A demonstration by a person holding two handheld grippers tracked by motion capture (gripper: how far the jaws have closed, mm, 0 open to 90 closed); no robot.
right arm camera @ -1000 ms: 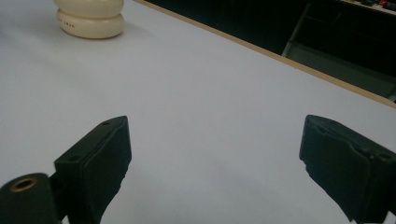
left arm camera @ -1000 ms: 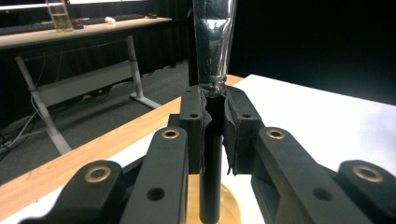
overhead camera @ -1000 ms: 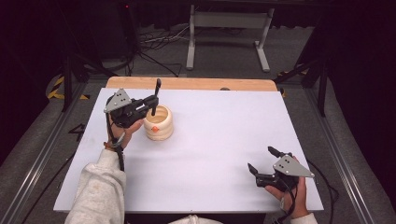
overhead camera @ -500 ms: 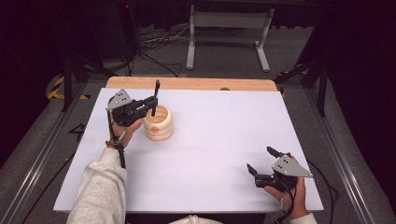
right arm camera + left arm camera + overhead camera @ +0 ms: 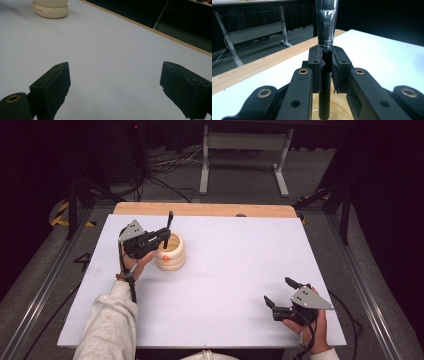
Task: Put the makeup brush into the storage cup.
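Note:
A cream ribbed pot [image 5: 173, 258] stands on the white table [image 5: 230, 260] at the left. My left gripper [image 5: 165, 239] is right beside the pot's rim, shut on a black rod [image 5: 170, 221] that stands upright. In the left gripper view the pads [image 5: 320, 67] pinch the rod [image 5: 326, 22] below its wider glossy part, and the rod's lower end hangs over the pot's pale inside [image 5: 338, 111]. My right gripper [image 5: 277, 290] rests near the table's front right, open, nothing between its jaws. The right gripper view looks between them [image 5: 115, 87] at the distant pot [image 5: 50, 8].
A wooden strip [image 5: 200, 209] runs along the table's far edge. Behind it stand a grey metal frame [image 5: 240, 150] and loose cables [image 5: 160, 165] on the floor. White tabletop stretches between the two hands.
The left gripper has sunk slightly with the black rod, bringing the rod's lower end closer into the pot. The right gripper has stayed put.

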